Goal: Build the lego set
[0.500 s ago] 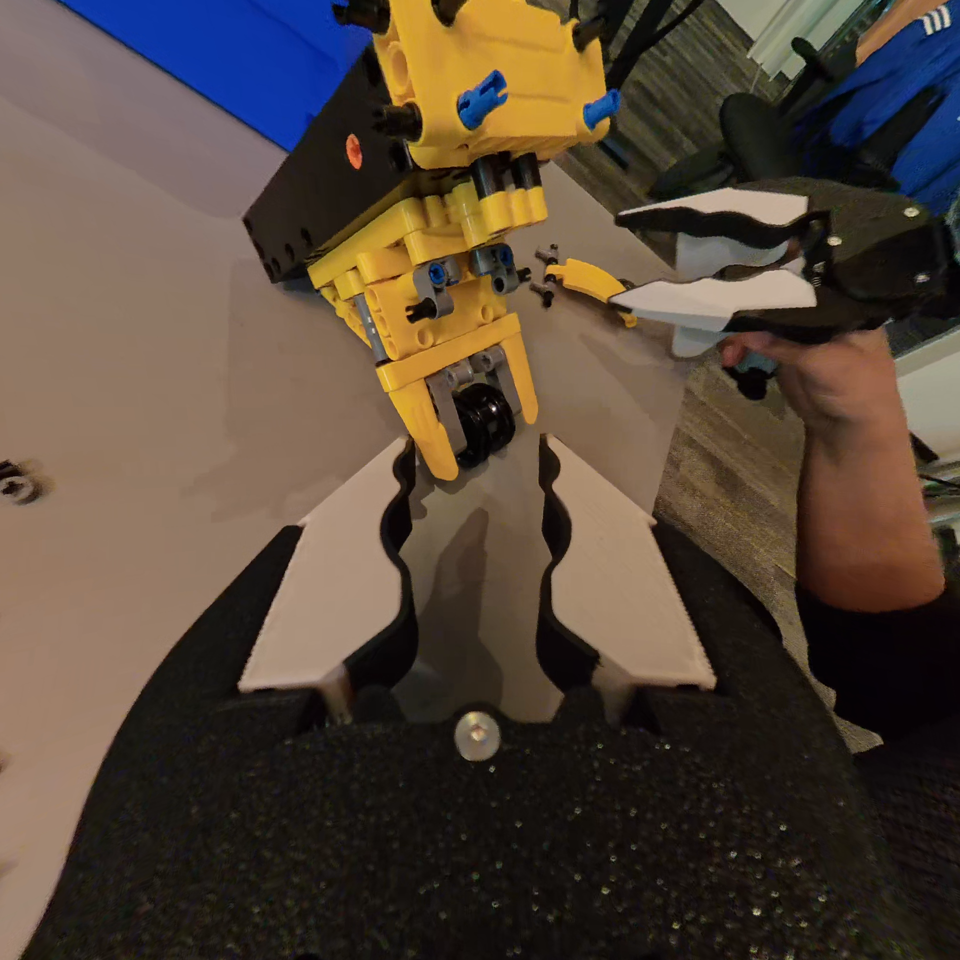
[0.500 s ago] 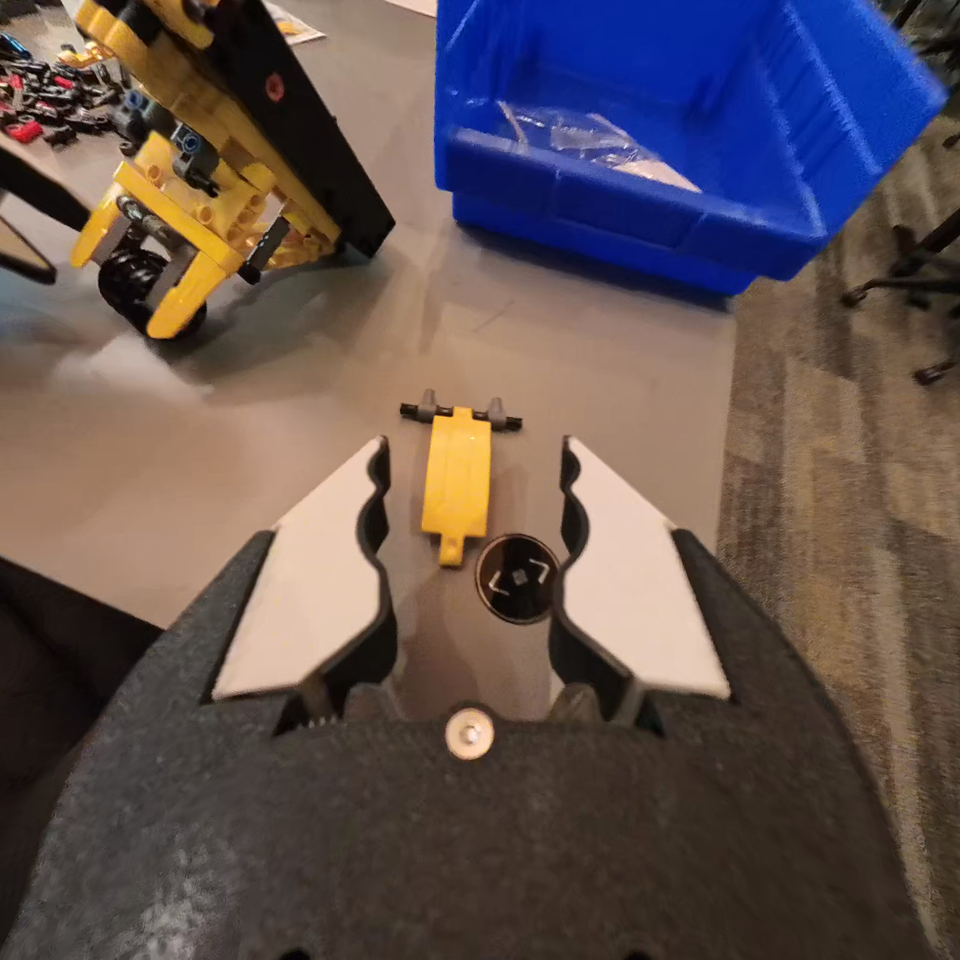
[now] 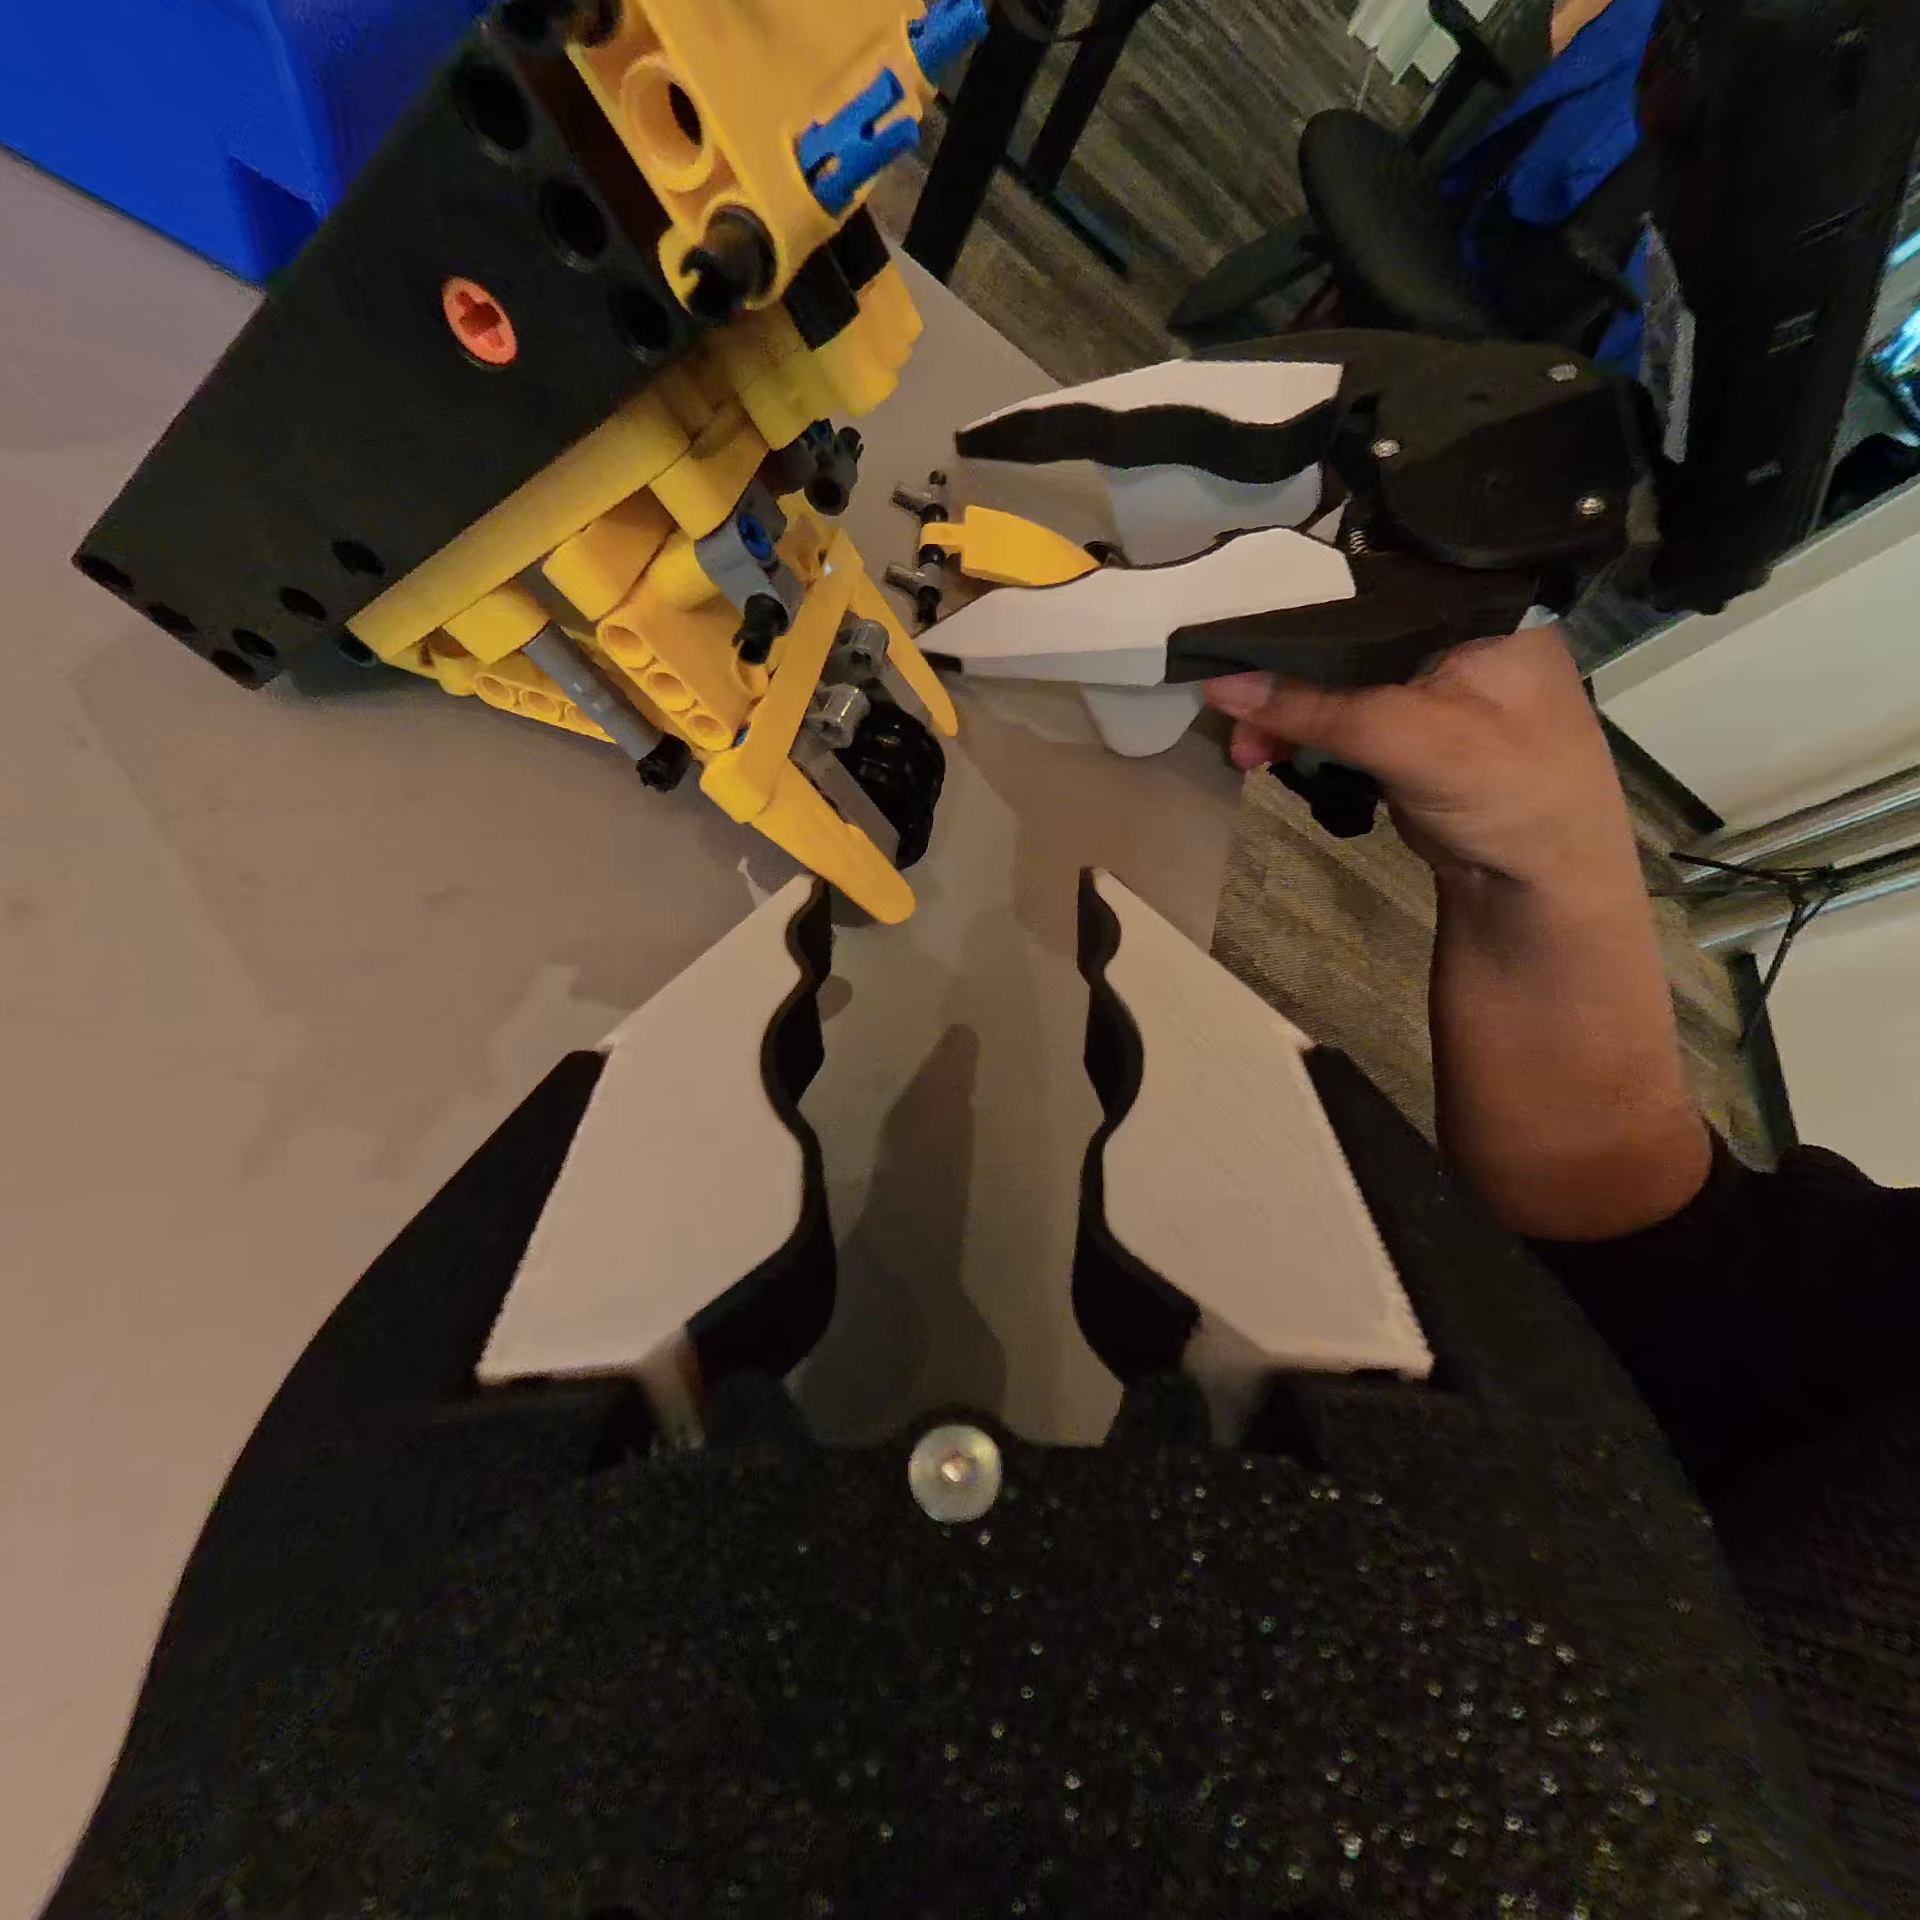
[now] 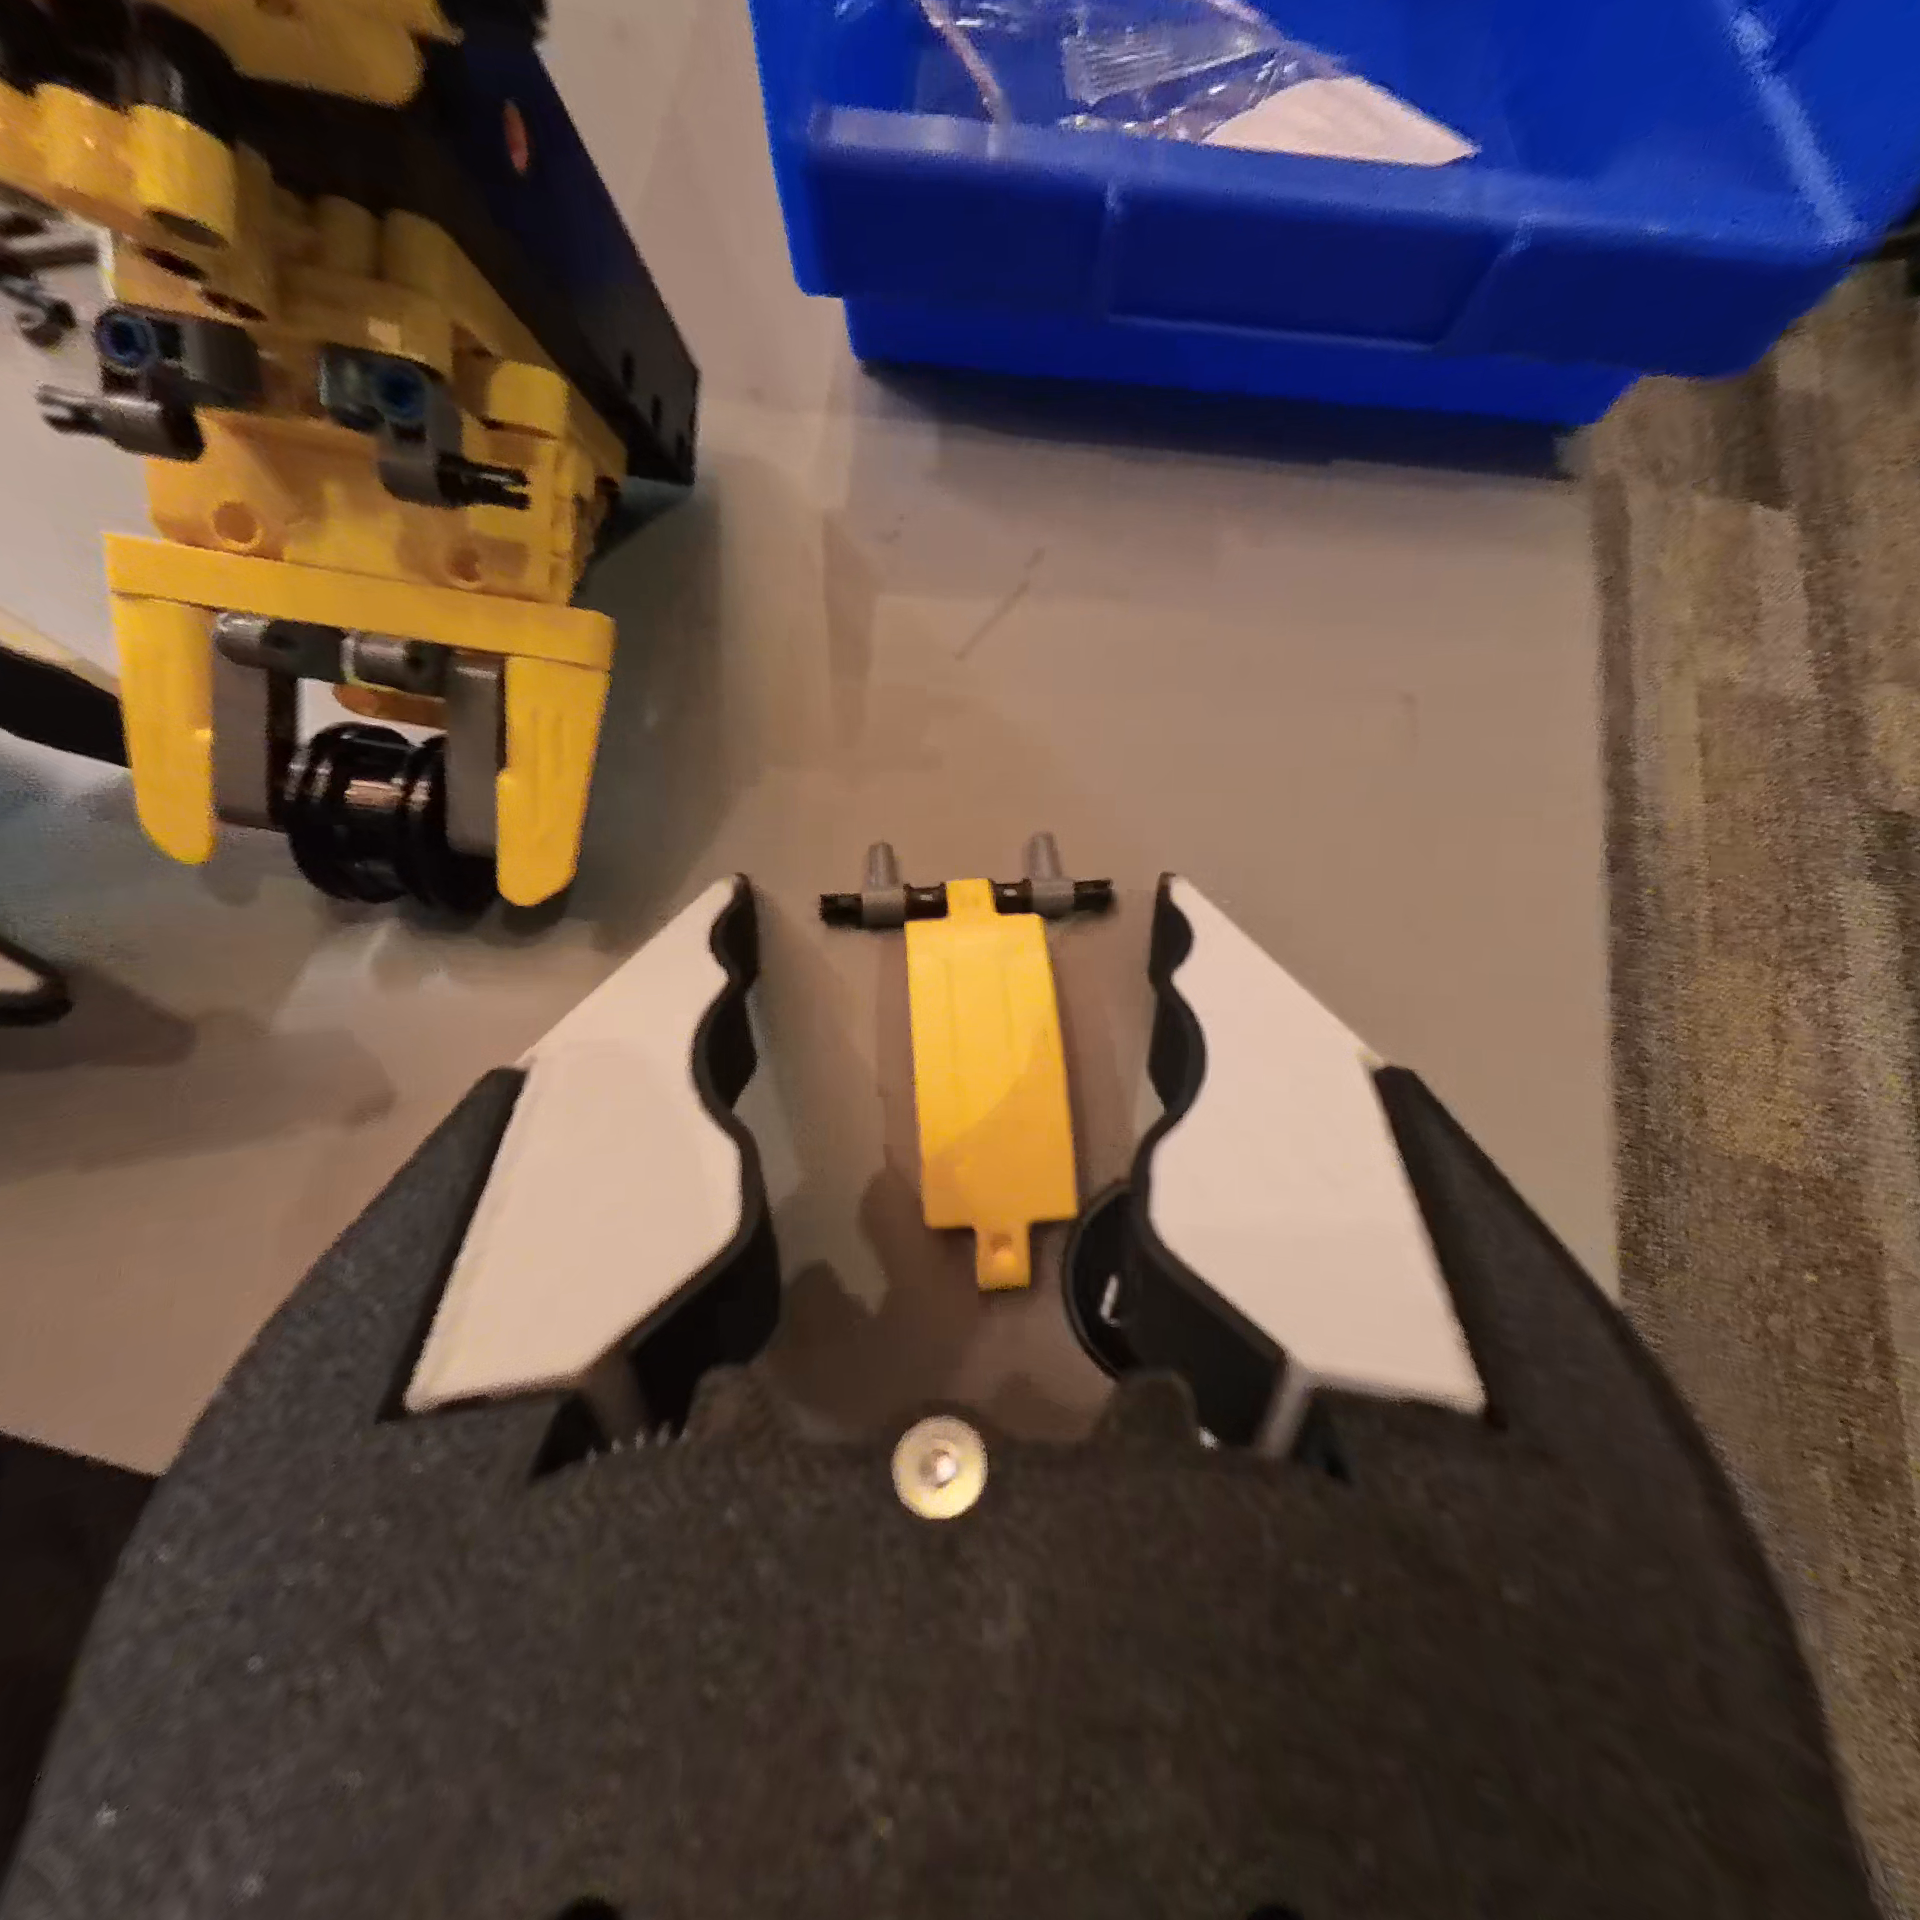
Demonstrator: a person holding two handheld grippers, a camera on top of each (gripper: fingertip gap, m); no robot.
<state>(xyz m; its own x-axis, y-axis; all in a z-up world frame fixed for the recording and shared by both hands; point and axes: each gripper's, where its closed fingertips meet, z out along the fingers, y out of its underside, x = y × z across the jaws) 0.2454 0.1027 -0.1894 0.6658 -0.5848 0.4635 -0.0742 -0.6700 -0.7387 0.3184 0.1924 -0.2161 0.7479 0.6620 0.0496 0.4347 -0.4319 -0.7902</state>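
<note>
Advanced since half a second ago: right gripper point(image 4: 951, 904), jaws spread, now straddling yellow panel piece point(image 4: 989, 1070) near tabletop point(image 4: 1299, 675) right edge; left gripper point(image 3: 951, 894) agape, empty, beside yellow brick model point(image 3: 665, 582).

Grey table point(image 4: 1247, 644), seemingly carpeted floor point(image 4: 1766, 831)

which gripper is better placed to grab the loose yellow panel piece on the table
Right. The right gripper is open with the yellow panel lying between its fingers on the table. The left gripper is open too, but it points at the yellow and black brick model instead.
</note>
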